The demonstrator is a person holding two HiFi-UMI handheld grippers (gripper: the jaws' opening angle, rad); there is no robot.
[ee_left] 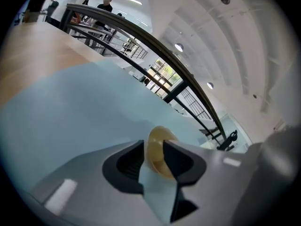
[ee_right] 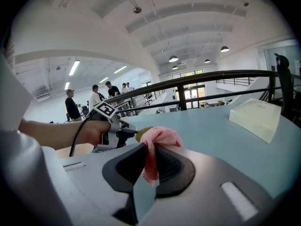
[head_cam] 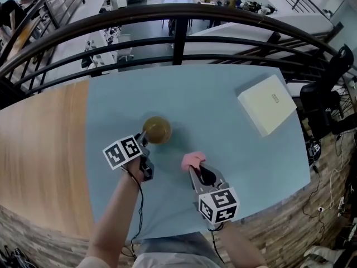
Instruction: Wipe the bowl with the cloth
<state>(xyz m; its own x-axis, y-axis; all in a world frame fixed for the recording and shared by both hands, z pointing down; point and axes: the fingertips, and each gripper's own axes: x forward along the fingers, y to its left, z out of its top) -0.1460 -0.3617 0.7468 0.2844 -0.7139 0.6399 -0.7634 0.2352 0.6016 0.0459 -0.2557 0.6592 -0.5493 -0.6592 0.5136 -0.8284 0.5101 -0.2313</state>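
Note:
An amber bowl [head_cam: 157, 130] stands on the light blue table cover [head_cam: 223, 149], near its middle. My left gripper [head_cam: 143, 135] is at the bowl's left rim. In the left gripper view the bowl [ee_left: 157, 147] shows edge-on between the jaws of the left gripper [ee_left: 153, 145], which stand open around the rim with a sliver of space beside it. My right gripper [head_cam: 195, 169] is shut on a pink cloth [head_cam: 192, 159], just right of and nearer than the bowl. In the right gripper view the cloth [ee_right: 160, 138] bunches above the jaws of the right gripper [ee_right: 150, 152].
A white flat box [head_cam: 268, 104] lies at the far right of the cover. Bare wood [head_cam: 39, 149] runs along the left. A black curved railing [head_cam: 178, 15] borders the table's far edge. People stand in the background of the gripper views.

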